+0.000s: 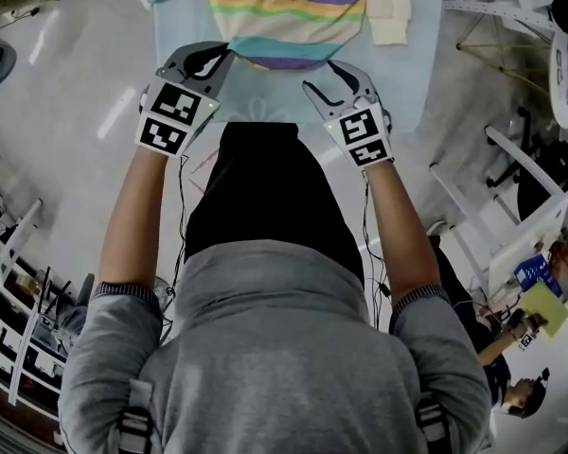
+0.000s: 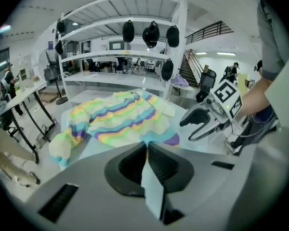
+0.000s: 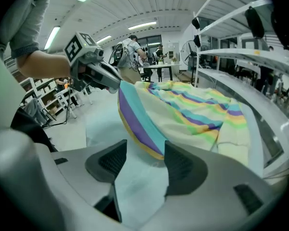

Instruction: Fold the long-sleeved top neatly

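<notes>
At the left, the left gripper [image 1: 222, 60] has its jaws pressed together on the near hem [image 3: 135, 119] of the long-sleeved top [image 1: 293, 12], and in the right gripper view that corner of the hem hangs raised off the table [image 1: 265, 102] from its tips, with the purple and teal bands curving down from them. The top itself, striped in yellow, green, teal and purple with cream cuffs, lies spread across the pale blue table surface ahead of the person, one sleeve trailing off toward the left edge. To the right, the right gripper [image 1: 320, 76] stands with its jaws well apart. The lower curve of the hem reaches in between its tips, yet neither pad presses on the cloth. Both grippers tilt downward over the near edge of the table, side by side.
</notes>
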Demonstrator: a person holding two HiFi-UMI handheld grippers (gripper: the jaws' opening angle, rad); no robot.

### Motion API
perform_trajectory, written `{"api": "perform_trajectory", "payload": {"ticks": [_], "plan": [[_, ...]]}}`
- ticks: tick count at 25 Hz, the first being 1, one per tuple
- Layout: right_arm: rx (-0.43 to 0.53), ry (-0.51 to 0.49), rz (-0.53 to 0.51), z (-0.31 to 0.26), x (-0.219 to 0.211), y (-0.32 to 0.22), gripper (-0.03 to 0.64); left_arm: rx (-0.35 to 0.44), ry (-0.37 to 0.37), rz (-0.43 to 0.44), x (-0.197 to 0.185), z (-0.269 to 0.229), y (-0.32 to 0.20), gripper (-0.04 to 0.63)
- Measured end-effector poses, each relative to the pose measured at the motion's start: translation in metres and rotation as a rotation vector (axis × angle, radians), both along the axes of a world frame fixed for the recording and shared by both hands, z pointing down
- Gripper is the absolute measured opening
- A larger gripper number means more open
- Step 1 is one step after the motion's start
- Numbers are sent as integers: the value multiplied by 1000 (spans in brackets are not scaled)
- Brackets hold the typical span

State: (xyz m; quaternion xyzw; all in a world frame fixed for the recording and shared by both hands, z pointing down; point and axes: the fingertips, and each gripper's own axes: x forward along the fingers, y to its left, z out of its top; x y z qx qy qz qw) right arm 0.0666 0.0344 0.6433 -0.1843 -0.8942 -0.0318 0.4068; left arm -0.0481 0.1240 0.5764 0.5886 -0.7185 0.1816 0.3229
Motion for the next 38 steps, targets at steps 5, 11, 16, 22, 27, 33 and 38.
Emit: {"api": "perform_trajectory", "payload": {"ticks": [5, 11, 16, 22, 27, 33, 38], "plan": [[90, -22, 24, 12, -18, 7, 304, 50, 28, -72, 6, -44, -5, 31], [300, 2, 234, 38, -27, -50, 62, 92, 71, -115, 6, -82, -11, 31], [268, -34, 331, 6, -20, -93, 6, 49, 48, -129, -7, -86, 1, 31], [280, -69, 182, -16, -17, -83, 44, 43, 54, -132, -12, -94, 2, 31], [260, -15, 145, 12, -25, -69, 134, 49, 46, -124, -9, -100, -4, 31], [309, 11, 81, 37, -39, -67, 181, 65, 53, -126, -10, -105, -7, 31], [364, 19, 33, 51, -52, -67, 139, 76, 60, -129, -13, -109, -2, 31]]}}
